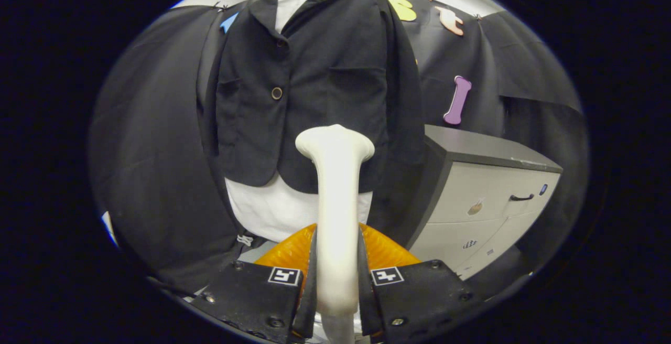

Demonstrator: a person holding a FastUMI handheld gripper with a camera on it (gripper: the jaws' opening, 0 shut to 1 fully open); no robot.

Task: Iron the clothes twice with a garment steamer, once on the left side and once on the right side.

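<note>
The gripper is pinching the steamer handle between both fingers, its long axis running straight ahead. The steamer head is standing at the lower hem of the hanging jacket, right of the button line; jacket lying directly beyond.

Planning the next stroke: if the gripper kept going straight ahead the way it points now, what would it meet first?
The gripper is shut on the steamer, whose head leads. Straight on, that head would probably meet the black jacket near its lower hem, above the white shirt. How far off is unclear.
</note>
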